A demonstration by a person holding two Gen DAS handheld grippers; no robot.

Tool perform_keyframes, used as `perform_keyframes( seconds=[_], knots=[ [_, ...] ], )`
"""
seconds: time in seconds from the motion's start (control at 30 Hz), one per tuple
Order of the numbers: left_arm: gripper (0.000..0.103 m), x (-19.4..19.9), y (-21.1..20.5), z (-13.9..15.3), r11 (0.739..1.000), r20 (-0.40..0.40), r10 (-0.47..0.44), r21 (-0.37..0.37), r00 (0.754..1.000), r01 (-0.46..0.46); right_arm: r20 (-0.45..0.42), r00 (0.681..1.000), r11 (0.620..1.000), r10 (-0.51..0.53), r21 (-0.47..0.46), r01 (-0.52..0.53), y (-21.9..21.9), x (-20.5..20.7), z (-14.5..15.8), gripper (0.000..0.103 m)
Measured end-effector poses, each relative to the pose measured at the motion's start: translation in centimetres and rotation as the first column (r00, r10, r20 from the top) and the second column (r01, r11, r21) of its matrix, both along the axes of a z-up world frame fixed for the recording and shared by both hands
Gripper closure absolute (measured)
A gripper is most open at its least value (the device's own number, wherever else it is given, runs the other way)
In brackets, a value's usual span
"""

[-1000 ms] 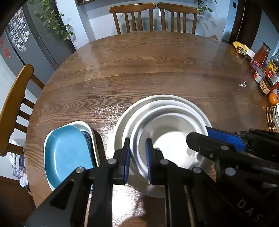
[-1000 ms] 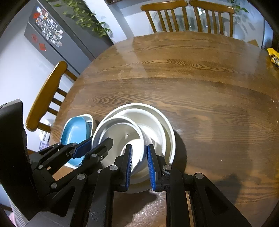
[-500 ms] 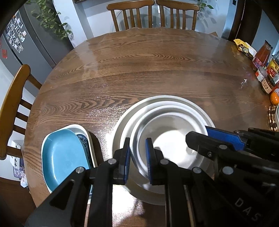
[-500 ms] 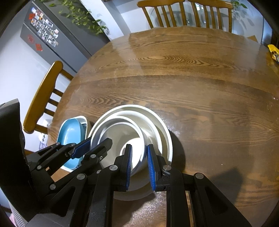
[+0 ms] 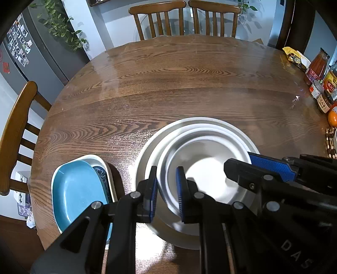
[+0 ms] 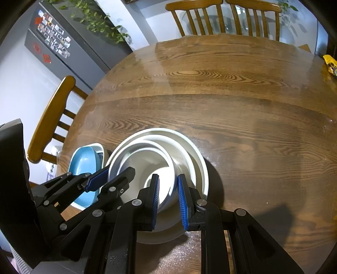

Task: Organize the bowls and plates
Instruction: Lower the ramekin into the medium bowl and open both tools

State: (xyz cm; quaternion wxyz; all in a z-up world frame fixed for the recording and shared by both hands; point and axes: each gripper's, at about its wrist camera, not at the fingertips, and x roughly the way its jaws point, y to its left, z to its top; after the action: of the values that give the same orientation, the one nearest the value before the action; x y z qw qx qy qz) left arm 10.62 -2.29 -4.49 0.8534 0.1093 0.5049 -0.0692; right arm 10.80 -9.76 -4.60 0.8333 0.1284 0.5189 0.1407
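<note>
Your nested white bowls (image 5: 202, 168) sit on the round wooden table (image 5: 179, 84), toward its near edge. Your left gripper (image 5: 166, 191) straddles the left wall of the inner bowls with its blue pads narrowly spaced, one pad outside and one inside; whether they press the rim you cannot tell from here. Your right gripper (image 6: 168, 198) does the same on the right side of the stack, jaws equally narrow, grip unclear. Just left of the bowls lies a blue oval dish (image 5: 78, 189) stacked in a white one. The table is glossy with strong grain. Beyond the bowls, two wooden chairs (image 5: 183, 19) stand at the far edge; a dark fridge (image 6: 63, 46) with magnets stands far left, and sauce jars (image 5: 322, 84) crowd the right edge.
</note>
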Motion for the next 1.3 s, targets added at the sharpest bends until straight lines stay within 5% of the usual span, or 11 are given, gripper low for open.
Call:
perform_keyframes(
  seconds=[1.3],
  knots=[
    [0.088, 0.4, 0.3, 0.1, 1.0, -0.015, -0.019, -0.025, 1.0, 0.019, -0.043, 0.999, 1.0, -0.028, -0.011, 0.028, -0.2, 0.8, 0.0, 0.082]
  ],
)
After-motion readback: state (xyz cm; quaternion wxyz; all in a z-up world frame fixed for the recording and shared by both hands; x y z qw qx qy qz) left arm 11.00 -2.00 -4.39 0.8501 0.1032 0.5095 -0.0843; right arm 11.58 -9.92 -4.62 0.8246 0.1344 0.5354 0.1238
